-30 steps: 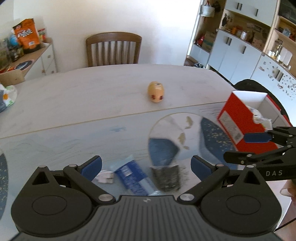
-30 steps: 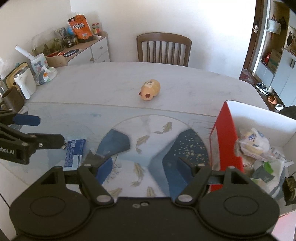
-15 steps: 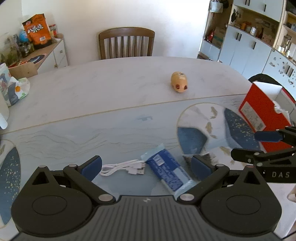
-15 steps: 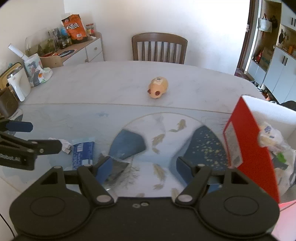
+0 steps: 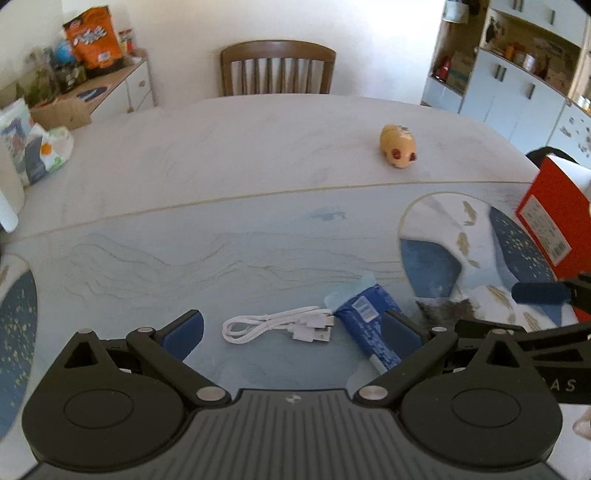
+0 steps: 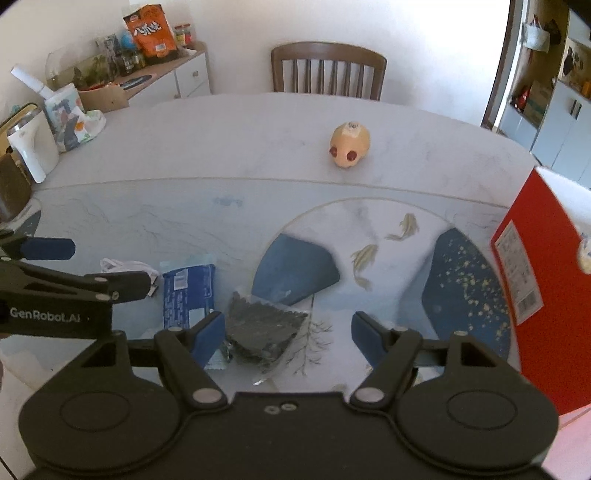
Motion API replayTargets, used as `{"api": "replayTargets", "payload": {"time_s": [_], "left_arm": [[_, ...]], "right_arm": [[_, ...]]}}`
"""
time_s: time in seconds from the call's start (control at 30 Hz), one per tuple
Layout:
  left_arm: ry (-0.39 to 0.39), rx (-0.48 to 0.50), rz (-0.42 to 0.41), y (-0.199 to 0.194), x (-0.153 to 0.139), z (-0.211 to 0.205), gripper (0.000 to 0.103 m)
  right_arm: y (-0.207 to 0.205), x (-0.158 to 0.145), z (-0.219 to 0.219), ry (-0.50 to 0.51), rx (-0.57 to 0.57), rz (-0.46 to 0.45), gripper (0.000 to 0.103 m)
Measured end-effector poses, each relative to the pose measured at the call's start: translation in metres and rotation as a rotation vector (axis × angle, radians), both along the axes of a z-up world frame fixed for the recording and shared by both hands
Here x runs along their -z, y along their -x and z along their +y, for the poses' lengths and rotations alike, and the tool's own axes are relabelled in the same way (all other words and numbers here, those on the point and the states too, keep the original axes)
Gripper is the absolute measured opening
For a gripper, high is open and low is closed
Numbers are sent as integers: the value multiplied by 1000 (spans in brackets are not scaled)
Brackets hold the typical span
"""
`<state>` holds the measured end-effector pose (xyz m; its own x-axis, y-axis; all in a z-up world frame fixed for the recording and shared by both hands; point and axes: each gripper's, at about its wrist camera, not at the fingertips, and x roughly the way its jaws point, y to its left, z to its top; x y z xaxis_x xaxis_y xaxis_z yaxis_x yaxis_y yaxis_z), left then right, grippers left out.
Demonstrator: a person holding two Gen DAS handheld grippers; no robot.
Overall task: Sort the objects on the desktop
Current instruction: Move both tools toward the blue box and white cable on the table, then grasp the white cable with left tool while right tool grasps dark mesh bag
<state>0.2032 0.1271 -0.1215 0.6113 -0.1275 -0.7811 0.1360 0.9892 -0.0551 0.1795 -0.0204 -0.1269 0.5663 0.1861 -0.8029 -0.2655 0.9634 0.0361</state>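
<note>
A coiled white USB cable (image 5: 280, 326) lies on the table between the fingers of my open left gripper (image 5: 291, 330). A blue snack packet (image 5: 364, 326) lies just right of it, also in the right wrist view (image 6: 188, 291). A dark seaweed packet (image 6: 262, 328) lies between the fingers of my open right gripper (image 6: 288, 330), near its left finger. A yellow pig-like toy (image 6: 349, 144) sits farther back on the table. A red box (image 6: 535, 295) with sorted items stands at the right.
A wooden chair (image 6: 328, 70) stands at the table's far side. A white kettle (image 6: 31, 147) and a printed bag (image 6: 70, 118) sit at the far left of the table. A sideboard with snack bags (image 6: 149, 31) stands behind. Cabinets (image 5: 517, 88) line the right wall.
Both grippers have shifted left along the table, away from the red box. The white cable has come into view between the left fingers; the dark packet now sits between the right fingers.
</note>
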Motion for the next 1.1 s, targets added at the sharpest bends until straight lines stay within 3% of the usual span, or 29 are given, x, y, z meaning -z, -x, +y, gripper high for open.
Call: {"api": "replayTargets", "payload": {"time_s": [0.43,1.1], "left_arm": [[-19,-20,20,-11,24,6,103],[-40,1,10,-18,33,4,99]], "right_arm": [[-14,18,11,25,-15,52,73],[-21,25,0,18,-1,92,64]]}}
